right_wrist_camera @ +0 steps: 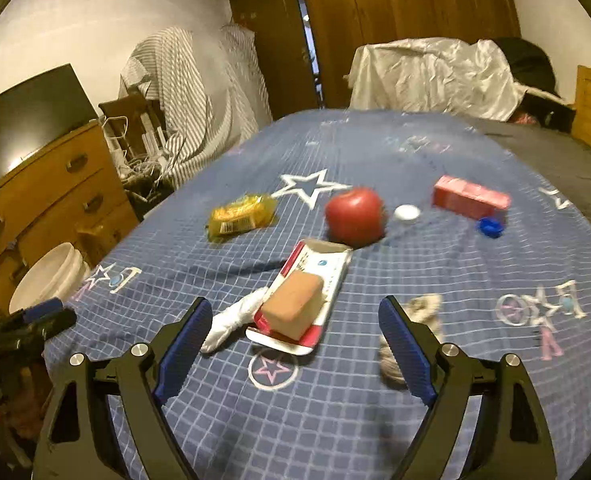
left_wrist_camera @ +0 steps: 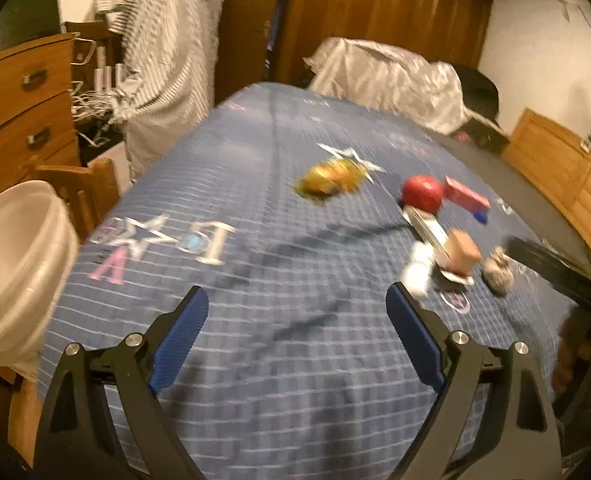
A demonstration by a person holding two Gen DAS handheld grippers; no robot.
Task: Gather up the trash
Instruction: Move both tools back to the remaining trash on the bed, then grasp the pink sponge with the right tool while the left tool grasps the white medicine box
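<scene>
On the blue checked bedspread (right_wrist_camera: 335,408) lie a yellow wrapper (right_wrist_camera: 241,215), a flattened red-and-white carton (right_wrist_camera: 315,276) with a tan block (right_wrist_camera: 294,311) on it, a twisted white wrapper (right_wrist_camera: 235,320), a crumpled grey paper ball (right_wrist_camera: 427,312), a white cap (right_wrist_camera: 406,213), a blue cap (right_wrist_camera: 490,227), a pink box (right_wrist_camera: 471,197) and a red apple (right_wrist_camera: 355,216). My right gripper (right_wrist_camera: 295,314) is open, just short of the carton. My left gripper (left_wrist_camera: 297,304) is open over bare bedspread; the yellow wrapper (left_wrist_camera: 329,179) lies far ahead. A white bucket (left_wrist_camera: 15,256) stands left of the bed.
A wooden dresser (right_wrist_camera: 47,196) stands at the left with a dark screen (right_wrist_camera: 27,116) on it. Striped cloth (right_wrist_camera: 191,92) hangs over furniture behind the bed. A silver sheet (right_wrist_camera: 435,76) covers something at the far end. The bucket (right_wrist_camera: 51,276) sits by the bed's left edge.
</scene>
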